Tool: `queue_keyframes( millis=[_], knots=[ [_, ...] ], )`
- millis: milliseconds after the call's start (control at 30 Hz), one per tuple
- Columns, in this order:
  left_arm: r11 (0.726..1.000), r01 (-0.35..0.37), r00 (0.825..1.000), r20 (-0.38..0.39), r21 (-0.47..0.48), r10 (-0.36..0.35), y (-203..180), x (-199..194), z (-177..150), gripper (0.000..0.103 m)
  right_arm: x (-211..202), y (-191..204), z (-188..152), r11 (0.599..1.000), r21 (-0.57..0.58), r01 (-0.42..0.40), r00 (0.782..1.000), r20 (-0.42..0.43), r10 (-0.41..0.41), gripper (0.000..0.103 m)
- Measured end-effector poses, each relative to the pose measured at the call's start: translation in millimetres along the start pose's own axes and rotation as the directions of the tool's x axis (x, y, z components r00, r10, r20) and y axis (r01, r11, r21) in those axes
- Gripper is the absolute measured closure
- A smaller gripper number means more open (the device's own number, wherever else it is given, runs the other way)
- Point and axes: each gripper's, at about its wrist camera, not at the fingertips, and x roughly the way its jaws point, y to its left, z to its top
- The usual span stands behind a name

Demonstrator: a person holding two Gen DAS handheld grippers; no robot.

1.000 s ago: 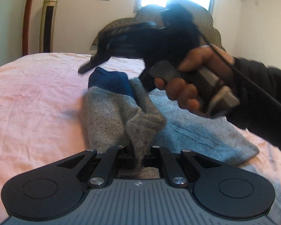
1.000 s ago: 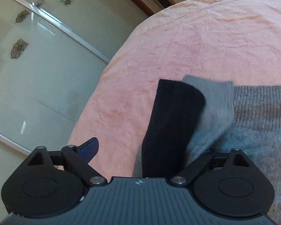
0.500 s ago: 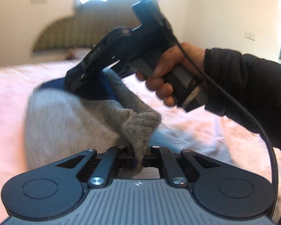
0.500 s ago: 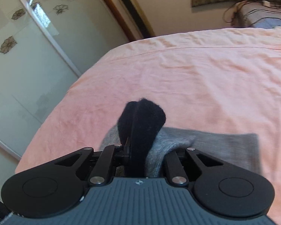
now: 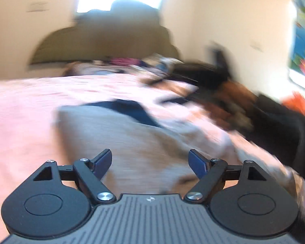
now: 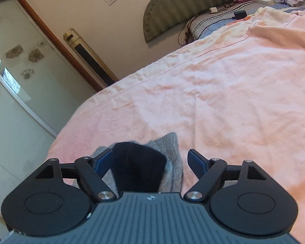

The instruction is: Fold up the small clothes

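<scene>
From the left wrist, everything is smeared by motion. The left gripper (image 5: pixel 150 161) has its fingers opening, released, with the grey knitted garment (image 5: pixel 122 140) lying beneath and between them on the pink bedsheet (image 5: pixel 20 111); a dark blue piece (image 5: pixel 132 109) shows at its far edge. From the right wrist, the right gripper (image 6: pixel 150 161) is opening too, pads clear of the black sock (image 6: pixel 138 168) that lies on grey knit (image 6: pixel 170 162) between the fingers.

A home bedroom: pink-sheeted bed (image 6: pixel 223 85), padded headboard (image 6: pixel 168 6)
</scene>
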Motion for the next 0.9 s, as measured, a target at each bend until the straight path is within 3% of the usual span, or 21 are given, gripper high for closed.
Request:
queue_keyframes(
  millis=[100,200,233,300,367,433,467,533,567,633,733,833,900],
  knots=[
    [0.993,-0.102,0.995,0.01,-0.066,0.103,24,-10,-2,0.021,-23,15,-39,0.995,-0.04,-0.092,0.993,-0.08,0.088,0.021],
    [0.985,-0.116,0.992,-0.042,0.127,0.122,6,-10,-11,0.021,-33,36,-75,0.988,-0.154,-0.008,0.988,-0.155,-0.016,0.028],
    [0.975,-0.103,0.992,-0.046,0.195,0.114,-5,-11,-16,0.021,-34,42,-83,0.981,-0.191,0.02,0.984,-0.168,-0.053,0.035],
    [0.948,-0.058,0.994,-0.067,0.312,0.083,-23,-11,-26,0.021,-35,49,-94,0.97,-0.24,0.04,0.977,-0.194,-0.088,0.039],
    [0.921,-0.084,0.99,-0.07,0.381,0.119,-32,-2,-35,0.021,-33,53,-99,0.96,-0.271,0.063,0.973,-0.197,-0.12,0.042],
    [0.919,-0.125,0.983,-0.079,0.374,0.166,-31,9,-35,0.023,-31,55,-100,0.954,-0.289,0.073,0.971,-0.197,-0.134,0.052],
    [0.926,-0.136,0.981,-0.084,0.352,0.176,-29,10,-32,0.027,-31,55,-99,0.952,-0.295,0.079,0.97,-0.197,-0.141,0.061],
    [0.939,-0.157,0.978,-0.087,0.305,0.191,-22,10,-28,0.051,-35,57,-101,0.949,-0.308,0.072,0.969,-0.202,-0.139,0.076],
    [0.942,-0.166,0.976,-0.086,0.292,0.199,-20,10,-26,0.058,-35,59,-101,0.945,-0.319,0.071,0.968,-0.205,-0.142,0.077],
    [0.943,-0.187,0.971,-0.095,0.276,0.221,-16,9,-25,0.085,-35,62,-103,0.939,-0.34,0.06,0.965,-0.22,-0.141,0.079],
    [0.962,-0.181,0.973,-0.102,0.206,0.205,-6,4,-24,0.096,-31,60,-107,0.934,-0.35,0.075,0.955,-0.243,-0.168,0.09],
    [0.967,-0.181,0.973,-0.111,0.176,0.203,4,-7,-20,0.096,-49,52,-102,0.953,-0.295,0.063,0.968,-0.213,-0.13,0.092],
    [0.964,-0.186,0.965,-0.148,0.191,0.215,8,-4,-29,0.096,-44,41,-113,0.957,-0.284,0.066,0.955,-0.26,-0.143,0.093]
  ],
)
